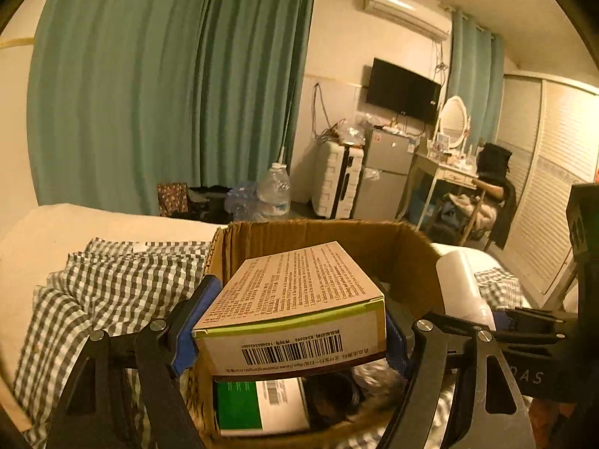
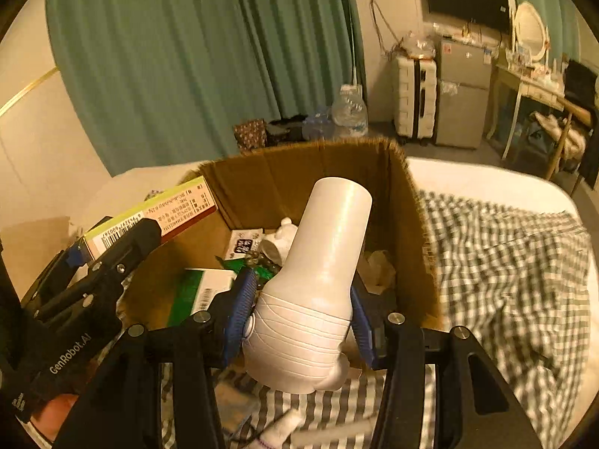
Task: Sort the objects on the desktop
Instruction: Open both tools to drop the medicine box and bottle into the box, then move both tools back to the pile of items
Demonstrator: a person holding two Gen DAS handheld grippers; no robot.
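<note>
The left gripper point(image 1: 290, 331) clamps a tan printed carton with a barcode point(image 1: 295, 299) above the near edge of the open brown cardboard box point(image 1: 397, 247). The right gripper point(image 2: 299, 310) grips a white plastic bottle point(image 2: 322, 262) over the box's near right, above a green-and-white packet point(image 2: 202, 288). Checked cloth point(image 2: 505, 262) lies to the right, teal curtains point(image 1: 168, 86) far behind.

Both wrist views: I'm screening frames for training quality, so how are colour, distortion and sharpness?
Left wrist view: warm yellow cast, fisheye bends the curtain; print on the held box stays readable. Right wrist view: same cast; checked cloth smears at the right; the white bottle is sharp.
</note>
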